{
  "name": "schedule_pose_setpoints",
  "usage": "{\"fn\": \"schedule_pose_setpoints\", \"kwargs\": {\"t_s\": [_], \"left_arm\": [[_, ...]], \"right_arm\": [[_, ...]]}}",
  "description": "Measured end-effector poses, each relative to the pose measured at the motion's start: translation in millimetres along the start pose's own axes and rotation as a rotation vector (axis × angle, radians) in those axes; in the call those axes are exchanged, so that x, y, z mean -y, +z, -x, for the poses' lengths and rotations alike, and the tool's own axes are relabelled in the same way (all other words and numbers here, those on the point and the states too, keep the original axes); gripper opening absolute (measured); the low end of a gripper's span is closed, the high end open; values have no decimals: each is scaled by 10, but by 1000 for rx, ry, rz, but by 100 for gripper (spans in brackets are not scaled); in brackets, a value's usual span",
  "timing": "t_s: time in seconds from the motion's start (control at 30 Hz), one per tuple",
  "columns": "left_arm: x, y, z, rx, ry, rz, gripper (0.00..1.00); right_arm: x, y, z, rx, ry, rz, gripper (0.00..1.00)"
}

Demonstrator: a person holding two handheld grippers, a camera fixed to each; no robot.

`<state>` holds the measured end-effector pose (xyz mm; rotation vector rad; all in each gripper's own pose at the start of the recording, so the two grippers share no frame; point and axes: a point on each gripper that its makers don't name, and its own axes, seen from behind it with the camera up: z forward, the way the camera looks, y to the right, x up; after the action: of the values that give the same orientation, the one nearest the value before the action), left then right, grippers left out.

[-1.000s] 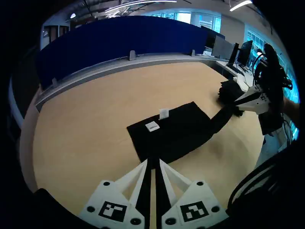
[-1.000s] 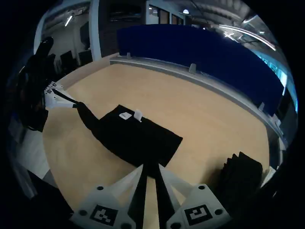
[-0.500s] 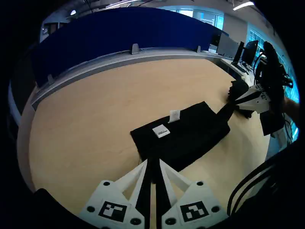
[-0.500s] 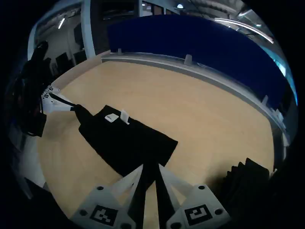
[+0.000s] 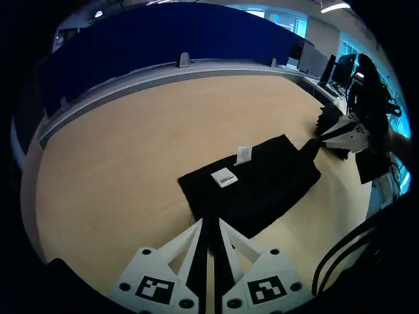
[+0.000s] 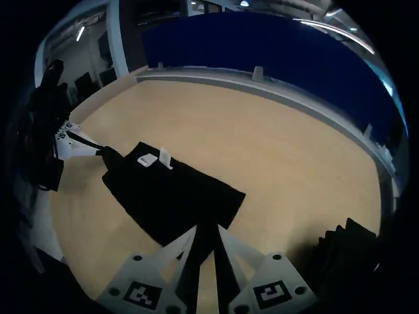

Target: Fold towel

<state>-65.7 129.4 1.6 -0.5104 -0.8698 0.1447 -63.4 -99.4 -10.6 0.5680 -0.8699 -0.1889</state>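
A black towel (image 5: 256,180) lies spread on the wooden table (image 5: 131,152), with two white labels (image 5: 224,177) on top. My left gripper (image 5: 210,221) is shut on the towel's near corner. In the left gripper view my right gripper (image 5: 316,141), held by a person's hand, pinches the far right corner. In the right gripper view the towel (image 6: 173,196) runs from my right gripper (image 6: 206,226), shut on its near corner, to my left gripper (image 6: 102,151) at the far left corner. There the labels (image 6: 147,159) lie near that left end.
A stack of folded black towels (image 6: 343,246) sits at the table's edge beside my right gripper, also seen as the stack (image 5: 330,116) behind it. A blue partition (image 5: 157,42) with a grey rail bounds the table's far side. Monitors (image 5: 314,57) stand at the right.
The two grippers have come closer together. The stretched strip of towel at the right gripper's corner has slackened and shortened, and the towel now lies flatter on the table.
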Motion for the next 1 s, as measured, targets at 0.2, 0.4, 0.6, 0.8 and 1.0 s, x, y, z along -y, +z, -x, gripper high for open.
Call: {"fn": "schedule_pose_setpoints", "kwargs": {"t_s": [0.2,0.4,0.6,0.8,1.0], "left_arm": [[52,153,-13,7,-10,3,7],[120,267,-14,7,-42,-2,7],[162,363,23,16,-58,-10,7],[196,421,37,26,-57,-25,8],[269,464,16,30,-65,-54,17]], "right_arm": [[-82,149,44,21,13,10,14],[-152,276,66,28,55,23,14],[-188,373,98,38,76,39,16],[-215,443,126,48,71,59,21],[-271,467,120,46,64,88,34]]}}
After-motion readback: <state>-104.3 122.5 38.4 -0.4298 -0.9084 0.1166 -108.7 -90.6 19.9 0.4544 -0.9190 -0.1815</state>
